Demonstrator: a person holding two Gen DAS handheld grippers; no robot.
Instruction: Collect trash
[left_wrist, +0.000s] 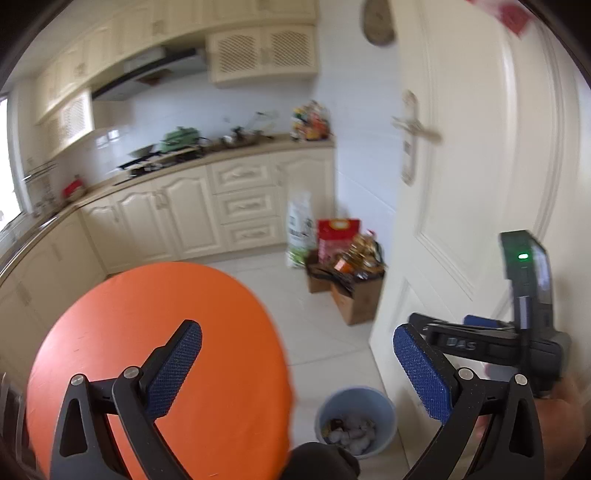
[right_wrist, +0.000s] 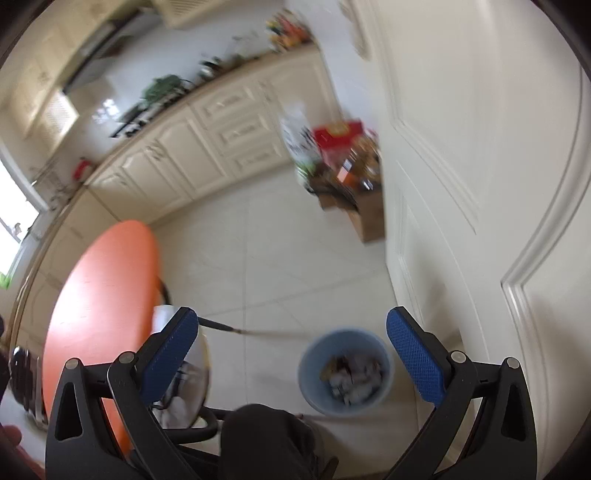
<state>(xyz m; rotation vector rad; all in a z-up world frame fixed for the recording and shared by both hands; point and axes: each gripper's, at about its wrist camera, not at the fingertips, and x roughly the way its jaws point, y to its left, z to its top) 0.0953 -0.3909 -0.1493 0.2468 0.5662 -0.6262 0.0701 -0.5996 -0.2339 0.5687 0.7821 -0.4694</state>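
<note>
A light blue trash bin (left_wrist: 356, 421) stands on the tiled floor beside the round orange table (left_wrist: 159, 354), with crumpled white paper and wrappers inside. It also shows in the right wrist view (right_wrist: 345, 371). My left gripper (left_wrist: 295, 369) is open and empty above the table's right edge. The other gripper (left_wrist: 480, 339) shows at the right of that view, near the door. My right gripper (right_wrist: 290, 360) is open and empty, high above the floor, with the bin between its fingers.
A cream door (left_wrist: 461, 166) stands close on the right. Cardboard boxes and bags of goods (left_wrist: 347, 273) sit on the floor by the cabinets (left_wrist: 207, 214). The orange table (right_wrist: 99, 306) is at the left, with a white object (right_wrist: 184, 376) beside it.
</note>
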